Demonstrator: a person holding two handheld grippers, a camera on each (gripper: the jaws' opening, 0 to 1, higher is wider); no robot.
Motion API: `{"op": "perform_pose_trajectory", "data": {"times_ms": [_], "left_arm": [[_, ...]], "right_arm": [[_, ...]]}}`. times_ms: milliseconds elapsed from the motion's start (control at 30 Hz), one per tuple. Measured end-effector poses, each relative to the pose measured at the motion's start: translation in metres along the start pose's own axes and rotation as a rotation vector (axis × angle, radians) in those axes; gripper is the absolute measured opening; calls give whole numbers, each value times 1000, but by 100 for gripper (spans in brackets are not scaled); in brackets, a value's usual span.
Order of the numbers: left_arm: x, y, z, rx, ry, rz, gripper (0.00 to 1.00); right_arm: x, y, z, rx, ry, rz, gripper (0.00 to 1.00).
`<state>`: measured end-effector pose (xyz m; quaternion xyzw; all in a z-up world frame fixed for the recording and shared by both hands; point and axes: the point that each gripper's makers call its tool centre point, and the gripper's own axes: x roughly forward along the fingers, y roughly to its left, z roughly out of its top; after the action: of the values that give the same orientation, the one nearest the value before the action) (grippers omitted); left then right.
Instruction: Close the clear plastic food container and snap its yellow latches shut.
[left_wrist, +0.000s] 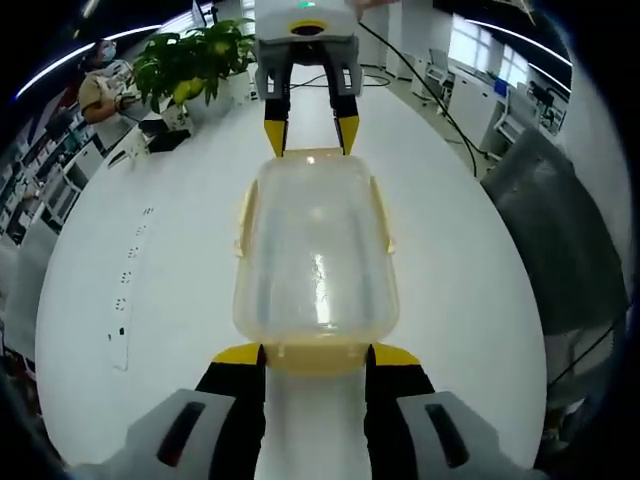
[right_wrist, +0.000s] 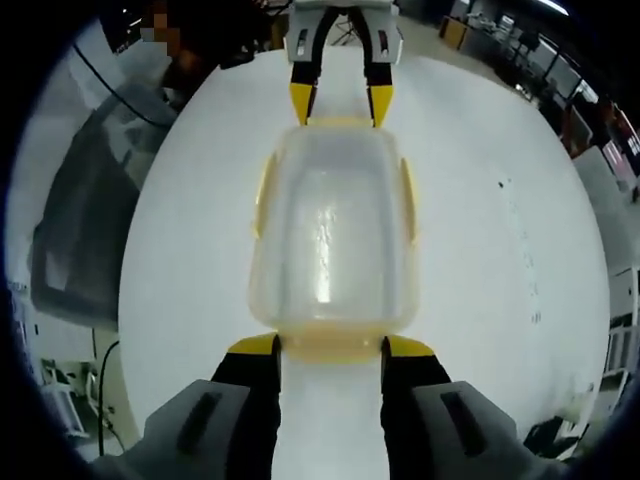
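The clear plastic container (left_wrist: 315, 260) lies on the white table (left_wrist: 180, 230) with its lid on top, lengthwise between my two grippers. Yellow side latches (left_wrist: 243, 222) stand slightly out from its long walls. My left gripper (left_wrist: 316, 354) is open, its yellow tips on either side of the container's near end latch (left_wrist: 316, 358). Opposite it, my right gripper (left_wrist: 310, 133) is open at the far end. In the right gripper view the same container (right_wrist: 335, 235) has my right gripper (right_wrist: 332, 348) astride its near end latch and the left gripper (right_wrist: 340, 100) at the far end.
A potted plant (left_wrist: 190, 65) stands at the far left of the table. A white power strip (left_wrist: 125, 290) lies along the left side. A grey covered object (left_wrist: 560, 250) stands beside the table's right edge. A black cable (left_wrist: 430, 95) runs across the far side.
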<state>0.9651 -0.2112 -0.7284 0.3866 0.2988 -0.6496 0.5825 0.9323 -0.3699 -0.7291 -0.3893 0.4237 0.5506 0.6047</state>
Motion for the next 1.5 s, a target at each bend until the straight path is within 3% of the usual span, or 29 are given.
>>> {"op": "perform_pose_trajectory", "data": {"times_ms": [600,767,933,1167,1333,1500], "left_arm": [[-2,-6,-1,-48,-5,14,33],[-3,-6,-2,-9,15,32,34],[-10,-6,-5,-25,21,30,32],[-22,-3,2,-94,-3,65,31],[-27,-4,9,-181,-31,110,28],[-27,-10,12,-219,-49,134,28]], "right_arm": [[3,1,1,-21,1,-5,36],[4,2,-1,20,9,1,36],[-1,3,-6,43,14,0,37],[-16,1,1,145,-35,-26,31],[-23,-3,8,308,-109,-58,28],[-22,-2,7,321,-117,-64,28]]}}
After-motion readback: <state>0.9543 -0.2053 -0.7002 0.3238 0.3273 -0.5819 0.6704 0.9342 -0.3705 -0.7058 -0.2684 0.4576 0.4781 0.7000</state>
